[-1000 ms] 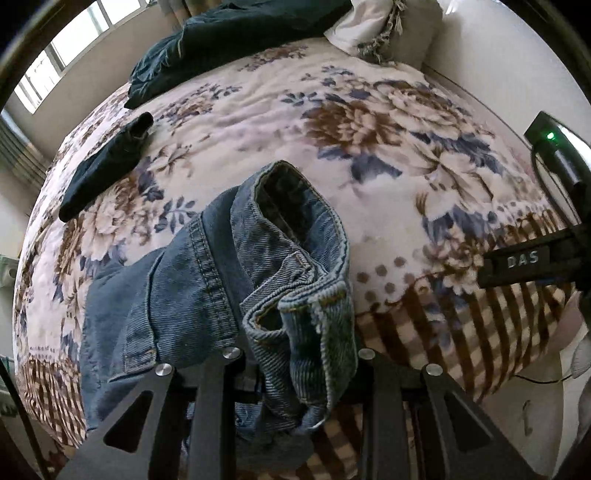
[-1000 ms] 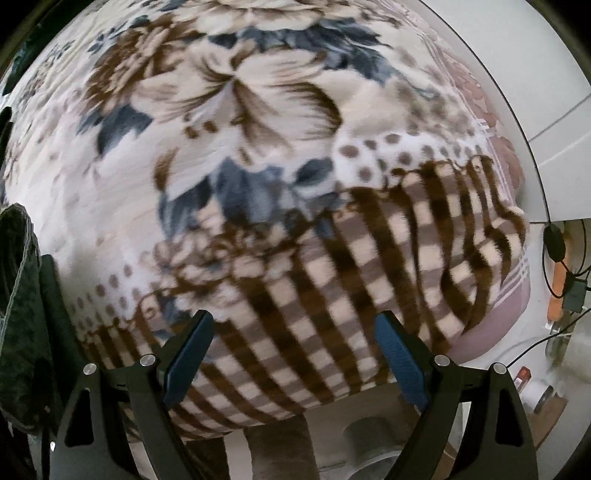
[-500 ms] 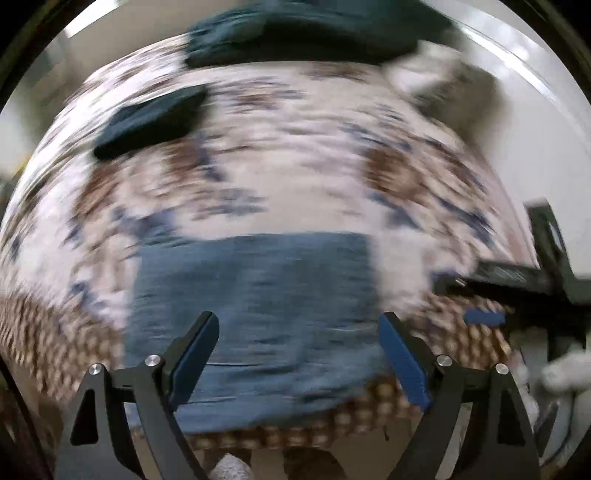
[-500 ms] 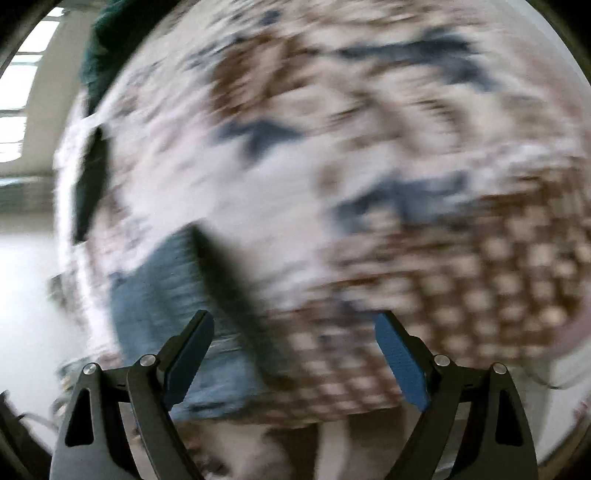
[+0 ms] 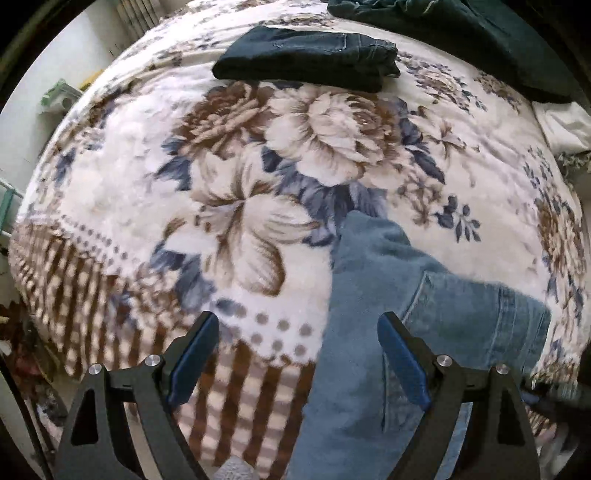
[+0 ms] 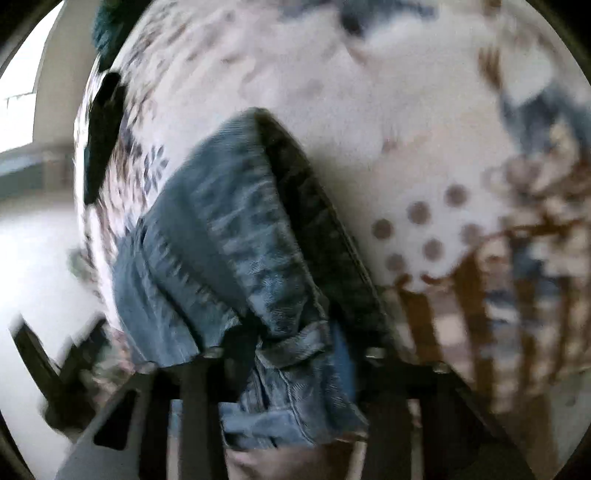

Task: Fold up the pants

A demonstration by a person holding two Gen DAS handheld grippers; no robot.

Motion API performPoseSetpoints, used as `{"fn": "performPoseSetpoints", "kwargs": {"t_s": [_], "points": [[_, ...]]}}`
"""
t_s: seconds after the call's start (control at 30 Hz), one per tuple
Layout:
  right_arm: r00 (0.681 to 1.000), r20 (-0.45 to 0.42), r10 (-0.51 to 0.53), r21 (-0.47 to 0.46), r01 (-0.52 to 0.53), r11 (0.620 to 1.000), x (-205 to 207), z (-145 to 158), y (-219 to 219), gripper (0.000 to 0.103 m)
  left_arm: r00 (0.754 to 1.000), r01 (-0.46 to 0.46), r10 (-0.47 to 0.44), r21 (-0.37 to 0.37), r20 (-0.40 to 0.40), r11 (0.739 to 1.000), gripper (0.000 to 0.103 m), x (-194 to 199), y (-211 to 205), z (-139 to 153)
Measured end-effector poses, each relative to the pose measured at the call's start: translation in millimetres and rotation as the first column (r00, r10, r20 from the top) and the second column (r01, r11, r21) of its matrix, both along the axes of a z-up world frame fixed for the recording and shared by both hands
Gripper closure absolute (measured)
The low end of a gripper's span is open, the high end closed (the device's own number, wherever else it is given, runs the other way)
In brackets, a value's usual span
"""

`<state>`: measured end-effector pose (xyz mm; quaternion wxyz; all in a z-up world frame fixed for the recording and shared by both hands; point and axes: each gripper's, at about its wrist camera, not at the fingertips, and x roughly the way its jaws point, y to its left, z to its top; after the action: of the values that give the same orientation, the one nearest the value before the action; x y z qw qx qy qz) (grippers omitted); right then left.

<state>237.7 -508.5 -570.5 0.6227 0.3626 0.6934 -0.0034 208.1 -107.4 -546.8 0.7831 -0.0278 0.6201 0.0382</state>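
Two grippers work over a bed point(image 5: 122, 155) spread with a floral blanket whose near border is brown-and-cream check. The left gripper point(image 5: 297, 354) hangs above that border with its jaws spread wide and nothing between them; its blue pads point(image 5: 192, 358) frame bare blanket on one side and the edge of the light blue jeans point(image 5: 417, 295) on the other, without pressing on the cloth. In the left wrist view the jeans lie flat near the bed's front edge, a back pocket seam showing, their lower part running down past the gripper toward the edge. The right gripper point(image 6: 291, 362) has just been closing its jaws, and in the blurred right wrist view a bunched, hemmed fold of the jeans point(image 6: 236, 251) sits between them, gripped and drawn up from the blanket. Farther back on the bed, well apart from the jeans, rests a folded dark garment point(image 5: 310, 59), and behind it a heap of dark green cloth point(image 5: 480, 26) beside a pale pillow point(image 5: 565, 125) at the right rim.
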Motion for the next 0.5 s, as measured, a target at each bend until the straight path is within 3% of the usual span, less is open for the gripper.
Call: {"fn": "performPoseSetpoints", "kwargs": {"t_s": [0.07,0.2,0.3,0.4,0.47,0.5], "points": [[0.997,0.041,0.072,-0.134,-0.066,0.989,-11.7,35.1,-6.2,0.076,1.0,-0.011,0.01,-0.058,-0.019,0.998,0.015,8.9,1.4,-5.5],[0.998,0.051,0.038,-0.262,-0.024,0.965,-36.9,79.2,-26.1,0.077,0.999,0.021,-0.025,-0.105,-0.03,0.994,0.015,29.3,-3.4,-13.0],[1.0,-0.03,0.003,-0.257,-0.011,0.966,-52.2,80.0,-29.1,0.077,0.996,0.041,-0.052,-0.159,-0.067,0.986,0.015,49.1,-8.8,-28.2],[0.997,-0.075,0.008,-0.227,-0.025,0.974,-62.4,69.8,-18.9,0.077,0.989,0.008,-0.047,-0.264,-0.142,0.965,0.017,72.9,-8.6,-56.4],[0.997,-0.077,-0.006,-0.216,-0.01,0.976,-69.2,68.1,-19.9,0.077,0.982,-0.021,-0.051,-0.371,-0.181,0.928,0.071,85.7,-5.8,-75.7],[0.997,-0.078,-0.023,-0.208,0.006,0.978,-74.1,68.8,-28.6,0.077,0.979,-0.039,-0.041,-0.375,-0.202,0.926,0.072,89.9,-3.2,-83.0]]}}
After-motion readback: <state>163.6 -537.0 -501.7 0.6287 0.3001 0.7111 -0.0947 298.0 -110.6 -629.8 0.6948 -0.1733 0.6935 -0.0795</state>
